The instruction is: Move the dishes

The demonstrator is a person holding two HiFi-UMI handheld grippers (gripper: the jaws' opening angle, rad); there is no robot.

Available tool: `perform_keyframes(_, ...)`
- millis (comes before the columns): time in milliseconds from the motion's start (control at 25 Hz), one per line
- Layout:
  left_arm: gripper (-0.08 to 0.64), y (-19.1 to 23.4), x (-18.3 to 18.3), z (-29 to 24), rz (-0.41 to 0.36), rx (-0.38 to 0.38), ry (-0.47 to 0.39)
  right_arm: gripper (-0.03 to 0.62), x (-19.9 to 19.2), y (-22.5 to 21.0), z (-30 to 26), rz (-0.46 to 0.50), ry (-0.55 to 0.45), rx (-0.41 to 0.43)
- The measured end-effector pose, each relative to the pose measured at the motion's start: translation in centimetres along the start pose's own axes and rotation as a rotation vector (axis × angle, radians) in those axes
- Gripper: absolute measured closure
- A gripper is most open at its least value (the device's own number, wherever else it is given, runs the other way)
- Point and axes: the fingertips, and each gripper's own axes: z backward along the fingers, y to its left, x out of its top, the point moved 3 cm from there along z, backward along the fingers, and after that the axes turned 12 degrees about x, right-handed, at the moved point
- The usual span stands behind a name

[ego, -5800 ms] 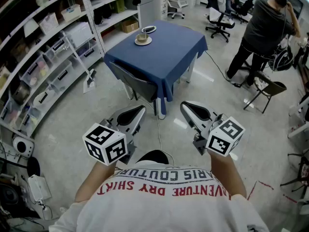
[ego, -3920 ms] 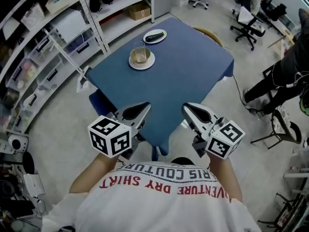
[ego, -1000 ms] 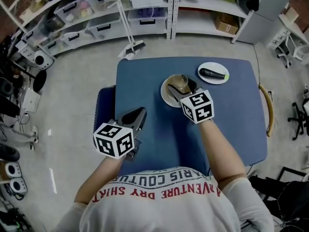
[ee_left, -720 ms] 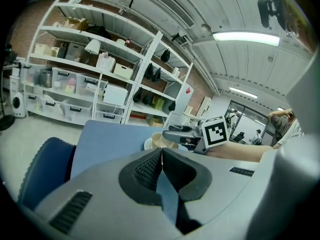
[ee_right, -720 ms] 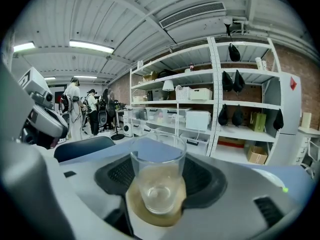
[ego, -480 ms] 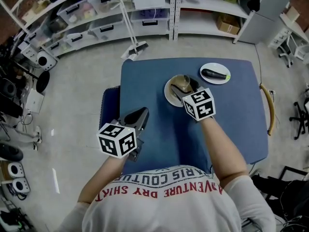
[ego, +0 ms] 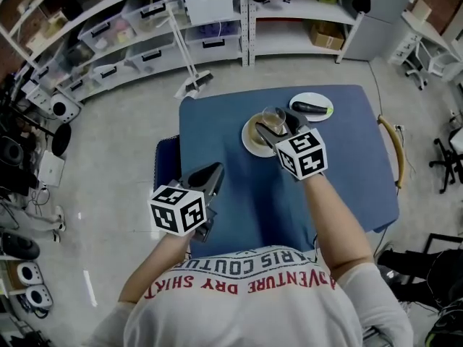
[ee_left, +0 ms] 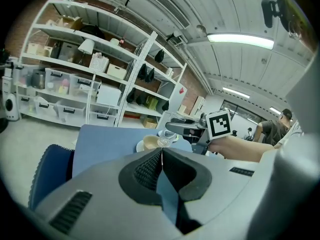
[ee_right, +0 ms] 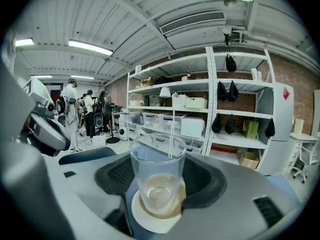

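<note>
A clear glass point(ego: 273, 113) stands between the jaws of my right gripper point(ego: 275, 121), which is shut on it. In the right gripper view the glass point(ee_right: 157, 169) hangs just over a white plate point(ee_right: 150, 220) with a tan dish on it. That plate point(ego: 248, 139) sits on the far half of the blue table point(ego: 224, 129). A smaller white plate point(ego: 323, 109) with a dark long vegetable lies behind it to the right. My left gripper point(ego: 213, 170) hovers near the table's front left, jaws shut and empty point(ee_left: 161, 156).
A blue chair point(ego: 166, 166) is tucked at the table's left side and a wooden-backed chair point(ego: 395, 150) stands at its right. Shelving with bins point(ego: 166, 13) runs along the far wall, with a broom point(ego: 189, 85) leaning there. People stand far off.
The right gripper has stayed at the plate with the glass between its jaws; the glass now shows a little above the tan dish. The left gripper has barely moved.
</note>
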Motion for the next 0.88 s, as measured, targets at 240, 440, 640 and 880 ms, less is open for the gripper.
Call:
perform_keyframes(240, 0.531, -0.6, 0.0, 0.8, -0.013, -0.029, -0.006, 0.308, -0.2, -0.5, 4.3, -0.036, -0.014, -0.072)
perform_keyframes(440, 0.531, -0.3, -0.8, 0.7, 0.006, -0.035, 0.0, 0.308, -2.3, -1.1, 7.4, -0.064, 0.001, -0.138)
perform_keyframes(640, 0.531, 0.0, -1.1, 0.2, 0.021, -0.034, 0.005, 0.308, -4.7, -1.8, 9.7, -0.107, 0.015, -0.19)
perform_keyframes(880, 0.531, -0.7, -1.9, -0.6, 0.013, -0.047, 0.027, 0.308, -7.7, -2.9, 11.7, -0.152, 0.037, -0.243)
